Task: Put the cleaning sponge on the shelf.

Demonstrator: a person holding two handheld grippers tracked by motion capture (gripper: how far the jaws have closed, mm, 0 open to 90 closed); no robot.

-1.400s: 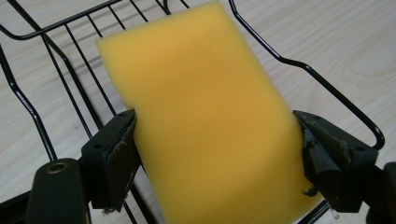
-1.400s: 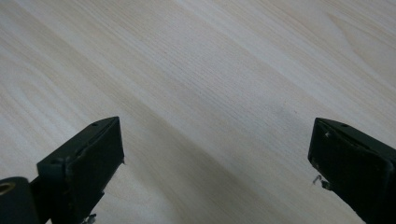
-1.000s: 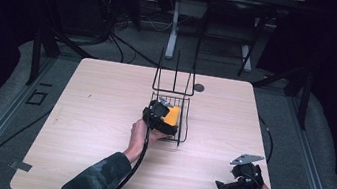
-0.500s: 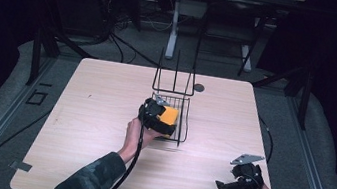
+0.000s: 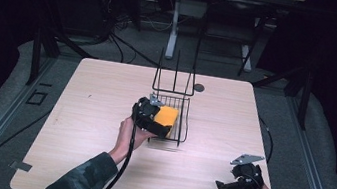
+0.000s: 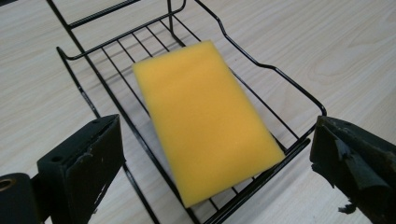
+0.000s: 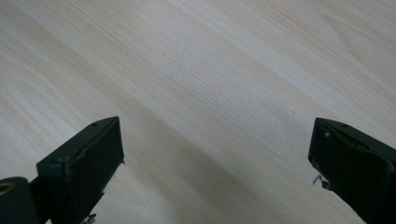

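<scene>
Opening wide, left claw [image 6: 210, 186] clear of yellow sponge [image 6: 205, 116] lying in wire basket [image 6: 261, 65], right claw [image 7: 215, 172] wide, empty.

A pale wooden table [image 5: 102, 115] carries a black wire rack [image 5: 172, 120]; a dark disc [image 5: 199, 87] behind.

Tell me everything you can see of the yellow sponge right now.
The yellow sponge is a plain rectangular block, foam by its look, with no visible marks. It lies flat and slightly askew on the floor of the black wire basket, one corner near the front rim. The left gripper has just been opening; its fingers stand clear of it.
</scene>
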